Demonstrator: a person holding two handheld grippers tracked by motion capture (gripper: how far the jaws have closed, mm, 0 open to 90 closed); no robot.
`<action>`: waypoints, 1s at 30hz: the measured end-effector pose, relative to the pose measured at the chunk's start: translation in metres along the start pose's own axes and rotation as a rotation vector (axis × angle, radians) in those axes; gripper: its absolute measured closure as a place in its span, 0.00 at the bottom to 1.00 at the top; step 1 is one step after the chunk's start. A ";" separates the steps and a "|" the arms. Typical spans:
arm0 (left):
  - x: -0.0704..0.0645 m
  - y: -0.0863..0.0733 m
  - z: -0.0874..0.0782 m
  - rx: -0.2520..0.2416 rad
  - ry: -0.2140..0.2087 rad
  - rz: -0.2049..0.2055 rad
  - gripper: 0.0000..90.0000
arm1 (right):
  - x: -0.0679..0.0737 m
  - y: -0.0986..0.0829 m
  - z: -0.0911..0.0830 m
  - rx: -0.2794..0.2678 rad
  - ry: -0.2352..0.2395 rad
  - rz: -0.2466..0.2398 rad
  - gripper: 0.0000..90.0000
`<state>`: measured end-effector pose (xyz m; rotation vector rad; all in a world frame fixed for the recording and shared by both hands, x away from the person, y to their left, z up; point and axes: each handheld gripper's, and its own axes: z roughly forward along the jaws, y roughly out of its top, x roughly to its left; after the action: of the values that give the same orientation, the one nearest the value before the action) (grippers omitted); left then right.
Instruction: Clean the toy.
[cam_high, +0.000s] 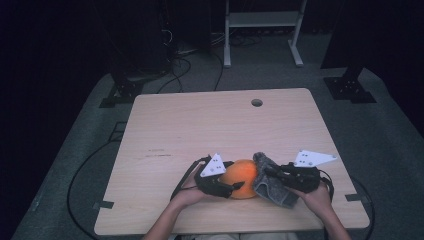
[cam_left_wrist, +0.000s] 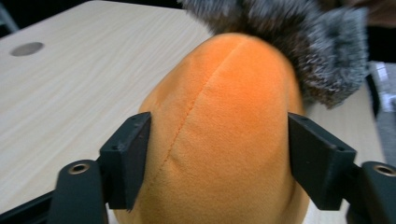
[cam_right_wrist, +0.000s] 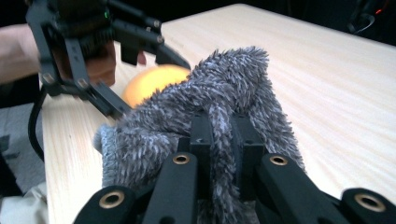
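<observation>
An orange plush ball (cam_high: 240, 176) rests on the wooden table (cam_high: 200, 125) near its front edge, with a grey furry cloth (cam_high: 272, 184) draped against its right side. My left gripper (cam_high: 235, 186) is shut on the orange plush (cam_left_wrist: 224, 135), one jaw pressed to each flank. My right gripper (cam_high: 270, 172) is shut on a fold of the grey furry cloth (cam_right_wrist: 219, 116). In the right gripper view the orange plush (cam_right_wrist: 149, 81) peeks out behind the cloth, with the left gripper (cam_right_wrist: 140, 74) around it.
A round cable hole (cam_high: 256, 102) sits near the table's far edge. Cables trail off the table's front on both sides. A white metal frame (cam_high: 262, 30) and dark stands rise from the floor beyond the table.
</observation>
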<state>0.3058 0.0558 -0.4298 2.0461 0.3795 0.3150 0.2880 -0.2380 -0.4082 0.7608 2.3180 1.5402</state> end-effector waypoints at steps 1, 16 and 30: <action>-0.003 0.002 0.001 0.003 0.002 0.007 0.32 | 0.005 0.004 -0.004 -0.019 -0.001 -0.015 0.89; 0.015 -0.014 0.001 -0.028 -0.170 -0.052 0.19 | 0.004 -0.007 0.004 0.037 0.065 -0.034 0.89; 0.016 0.004 -0.025 -0.099 -0.089 -0.062 0.41 | 0.024 0.025 0.009 -0.057 0.075 -0.064 0.90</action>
<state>0.3114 0.0798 -0.4132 1.9401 0.3648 0.2007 0.2796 -0.2105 -0.3878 0.6189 2.3167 1.6252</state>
